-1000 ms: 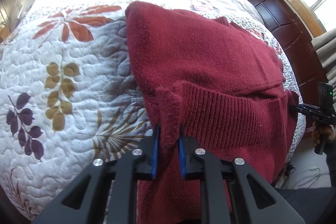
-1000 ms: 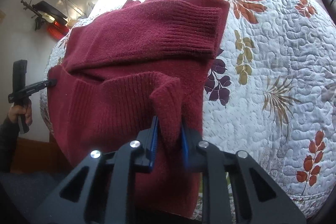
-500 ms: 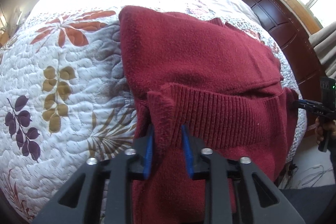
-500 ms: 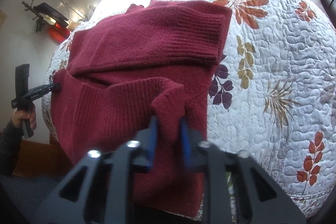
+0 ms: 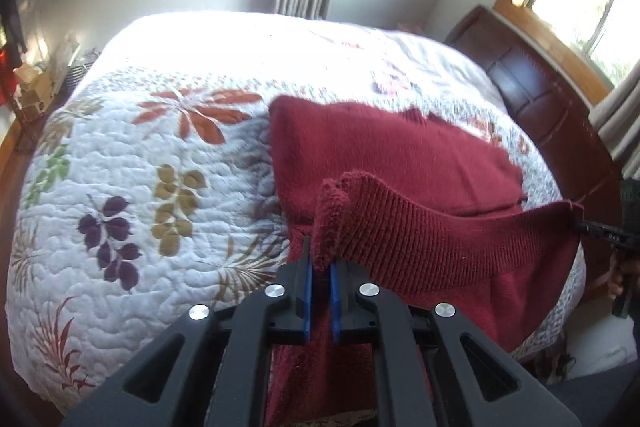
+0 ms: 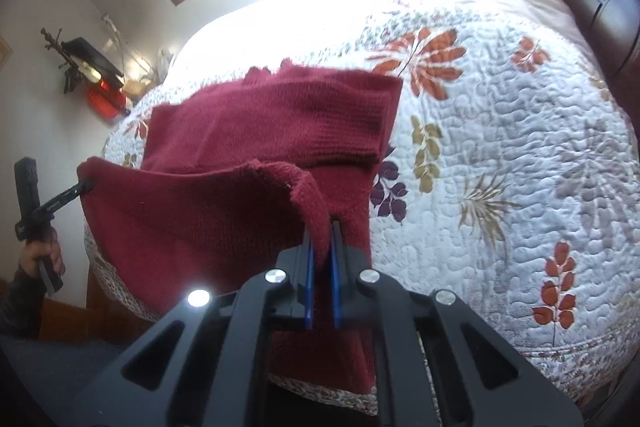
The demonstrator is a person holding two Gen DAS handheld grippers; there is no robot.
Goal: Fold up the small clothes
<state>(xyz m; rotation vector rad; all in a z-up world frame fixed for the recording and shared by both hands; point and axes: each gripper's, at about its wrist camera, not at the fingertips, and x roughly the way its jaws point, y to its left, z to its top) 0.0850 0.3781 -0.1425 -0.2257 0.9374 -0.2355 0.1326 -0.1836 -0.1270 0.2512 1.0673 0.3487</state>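
Red sweater (image 5: 400,163) lifted by ribbed hem above quilted bed (image 5: 160,155), centre of frame.

Left gripper (image 5: 320,259) clamped shut on one hem corner at lower centre of left view. Right gripper (image 6: 322,239) clamped shut on opposite corner at lower centre of right view. Hem stretched taut between both, raised off quilt. Remainder of sweater spread flat on bed behind. Hand (image 6: 42,255) visible at left edge of right view, holding left gripper handle.
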